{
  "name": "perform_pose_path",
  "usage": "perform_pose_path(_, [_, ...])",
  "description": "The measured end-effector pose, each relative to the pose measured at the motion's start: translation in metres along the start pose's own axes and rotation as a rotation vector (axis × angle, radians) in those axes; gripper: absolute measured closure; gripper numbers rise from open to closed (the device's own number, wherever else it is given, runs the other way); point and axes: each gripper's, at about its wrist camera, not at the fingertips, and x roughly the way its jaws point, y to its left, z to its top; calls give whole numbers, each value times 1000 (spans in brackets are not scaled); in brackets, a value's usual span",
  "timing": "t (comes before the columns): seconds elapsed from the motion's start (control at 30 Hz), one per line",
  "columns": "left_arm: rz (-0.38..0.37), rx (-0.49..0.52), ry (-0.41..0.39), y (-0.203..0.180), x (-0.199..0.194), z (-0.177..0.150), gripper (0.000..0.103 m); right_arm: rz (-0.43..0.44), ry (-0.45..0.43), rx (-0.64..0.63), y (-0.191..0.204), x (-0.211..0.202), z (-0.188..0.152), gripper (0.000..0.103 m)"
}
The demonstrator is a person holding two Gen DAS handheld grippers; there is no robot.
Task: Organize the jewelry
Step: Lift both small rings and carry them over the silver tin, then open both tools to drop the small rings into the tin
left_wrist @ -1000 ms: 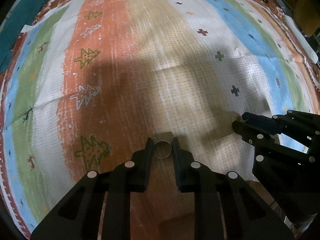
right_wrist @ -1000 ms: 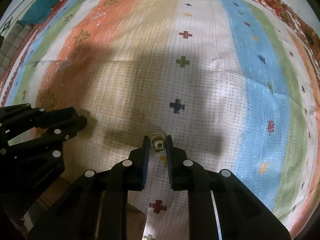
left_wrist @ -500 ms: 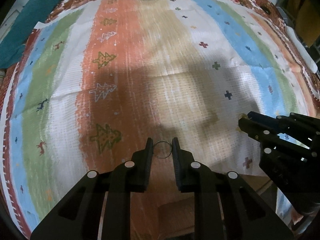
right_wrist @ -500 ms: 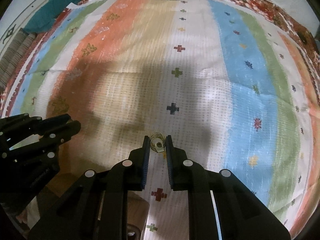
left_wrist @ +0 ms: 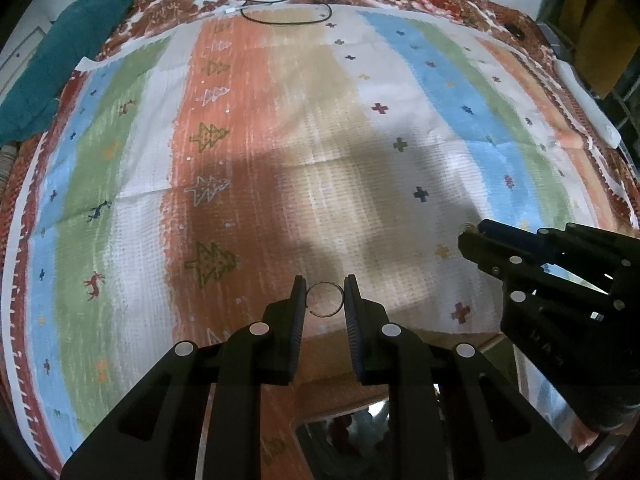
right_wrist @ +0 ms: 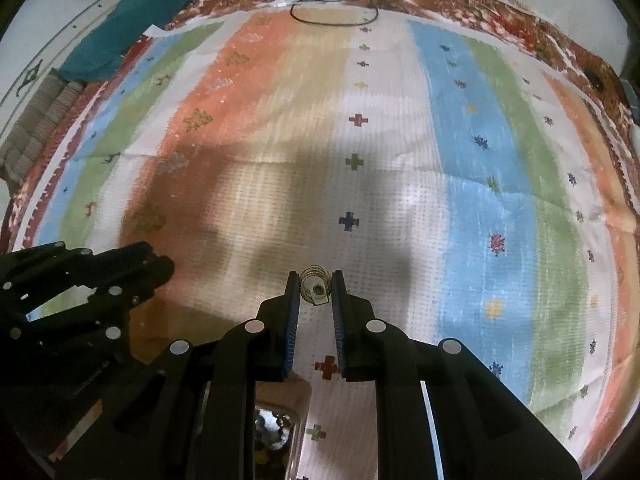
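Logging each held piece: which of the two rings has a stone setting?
The gold ring in the right tongs; the left tongs hold a plain thin wire ring.

A striped cloth [left_wrist: 320, 152] with small trees and crosses covers the surface. At its far edge lie a looped black cable [left_wrist: 286, 18] and a teal cloth [left_wrist: 60, 52]; a white bar [left_wrist: 586, 104] rests along its right border.

Striped cloth [left_wrist: 312, 152] of orange, tan, white, blue, green

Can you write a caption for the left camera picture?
Left gripper pinching a thin wire ring above the striped colourful cloth.
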Motion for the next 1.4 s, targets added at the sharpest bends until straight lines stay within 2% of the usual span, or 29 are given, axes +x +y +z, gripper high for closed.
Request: perform_pose_path(1.4, [-55, 2, -169, -14, -91, -66, 84, 58, -140, -55, 24, -76, -55, 86])
